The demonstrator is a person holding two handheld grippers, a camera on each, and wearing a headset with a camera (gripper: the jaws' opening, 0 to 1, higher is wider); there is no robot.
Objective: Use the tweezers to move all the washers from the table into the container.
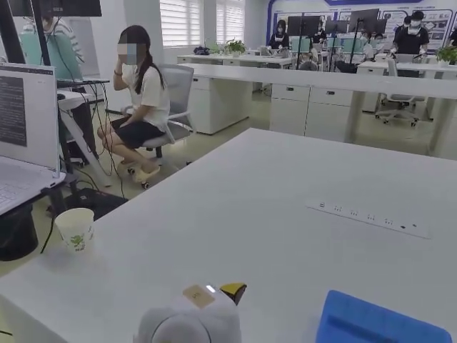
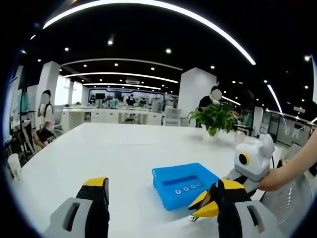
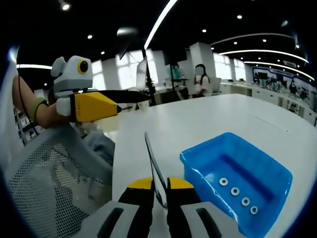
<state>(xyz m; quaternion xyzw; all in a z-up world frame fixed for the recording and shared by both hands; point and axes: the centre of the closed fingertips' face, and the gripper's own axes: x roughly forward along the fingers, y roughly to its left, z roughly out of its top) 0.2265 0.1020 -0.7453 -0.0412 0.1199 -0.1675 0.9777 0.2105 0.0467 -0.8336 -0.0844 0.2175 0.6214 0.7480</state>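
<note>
The blue container (image 2: 171,196) lies on the white table, with several washers (image 2: 185,188) in a row inside it. My left gripper (image 2: 161,198) is open just short of it, nothing between its jaws. My right gripper (image 3: 159,191) is shut on thin black tweezers (image 3: 151,158), which point up and forward. The container (image 3: 247,163) is to its right, with the washers (image 3: 237,191) on its floor. The right gripper (image 2: 250,161) is held in a hand beyond the container. The left gripper (image 3: 81,96) is raised at upper left. A gripper (image 1: 193,321) shows at the bottom edge beside the container (image 1: 378,321).
A paper cup (image 1: 75,229) stands near the table's left edge and a white power strip (image 1: 368,216) lies on the far right. A laptop (image 1: 25,136) sits on a stand at left. A potted plant (image 2: 215,118) stands beyond the table. A person sits on a chair (image 1: 175,100).
</note>
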